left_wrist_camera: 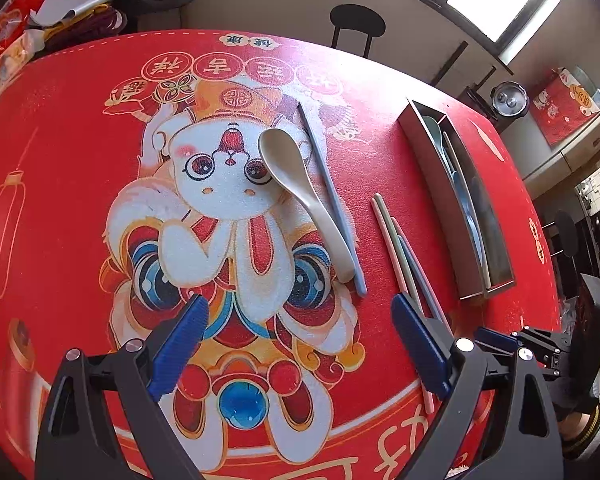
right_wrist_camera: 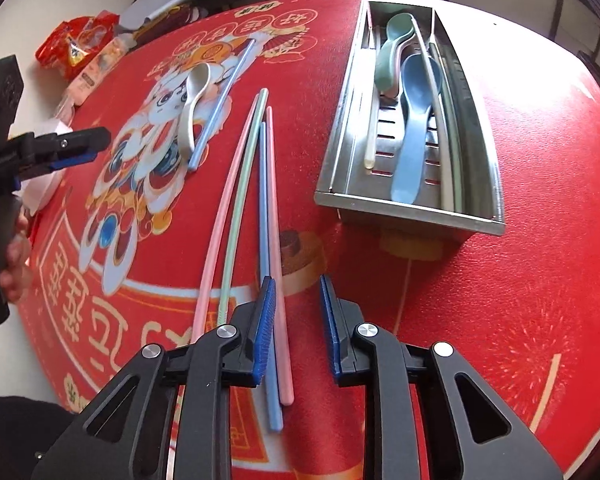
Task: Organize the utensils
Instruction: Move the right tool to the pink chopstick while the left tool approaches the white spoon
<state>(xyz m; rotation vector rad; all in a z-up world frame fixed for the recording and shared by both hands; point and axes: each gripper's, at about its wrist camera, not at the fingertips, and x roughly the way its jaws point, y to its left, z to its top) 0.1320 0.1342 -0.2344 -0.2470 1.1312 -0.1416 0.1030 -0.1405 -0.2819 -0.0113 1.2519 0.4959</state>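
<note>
Left hand-held gripper: jaws wide, nothing between them, hovering over the rabbit print low in the frame. Beige spoon lies mid-frame with a blue chopstick along its right side, touching. Right of that, a loose bundle of pink, green and blue chopsticks on the red table. Your right hand-held gripper sits just right of the bundle's near ends, jaws narrow, gripping nothing. Steel utensil tray, upper right, holds green and blue spoons plus pale chopsticks.
</note>
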